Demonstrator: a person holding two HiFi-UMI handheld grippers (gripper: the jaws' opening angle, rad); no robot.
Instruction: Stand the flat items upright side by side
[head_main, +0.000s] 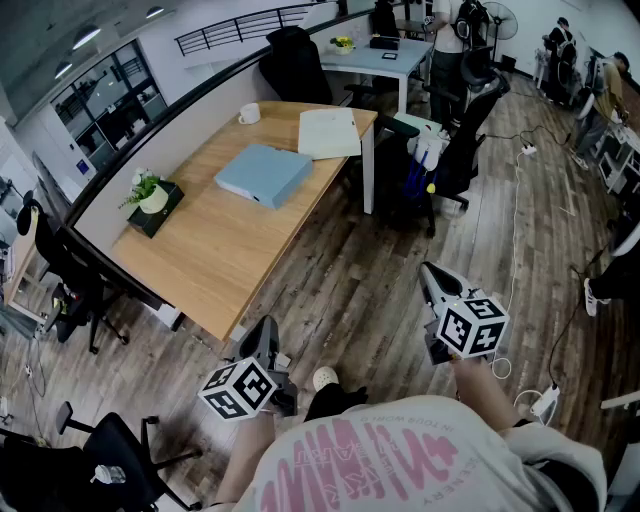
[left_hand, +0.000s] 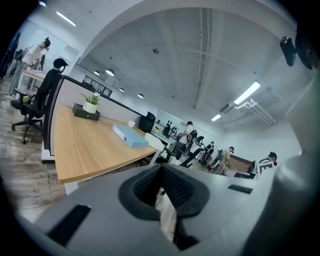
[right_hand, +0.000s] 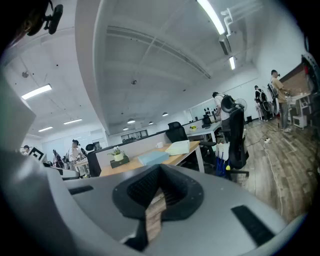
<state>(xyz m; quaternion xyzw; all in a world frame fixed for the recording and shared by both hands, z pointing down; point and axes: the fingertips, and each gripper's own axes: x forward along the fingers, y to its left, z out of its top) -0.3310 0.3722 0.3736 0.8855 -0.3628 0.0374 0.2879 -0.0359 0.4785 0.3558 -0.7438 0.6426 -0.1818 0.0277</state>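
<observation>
Two flat items lie on the wooden table (head_main: 220, 250): a light blue binder (head_main: 262, 174) mid-table and a pale cream folder (head_main: 328, 132) at the far end. Both also show in the right gripper view, the blue binder (right_hand: 154, 158) left of the cream folder (right_hand: 180, 147). The left gripper view shows the blue binder (left_hand: 130, 136) far off. My left gripper (head_main: 262, 335) and right gripper (head_main: 432, 275) hang over the floor, well short of the table. Each has its jaws together, with nothing between them, as the left gripper (left_hand: 161, 187) and right gripper (right_hand: 159, 190) show in their own views.
A white mug (head_main: 249, 113) and a potted plant on a dark box (head_main: 152, 195) stand along the table's far side. A black office chair (head_main: 470, 120) stands beyond the table's end, more chairs (head_main: 110, 460) at lower left. A cable and power strip (head_main: 545, 400) lie on the floor at the right.
</observation>
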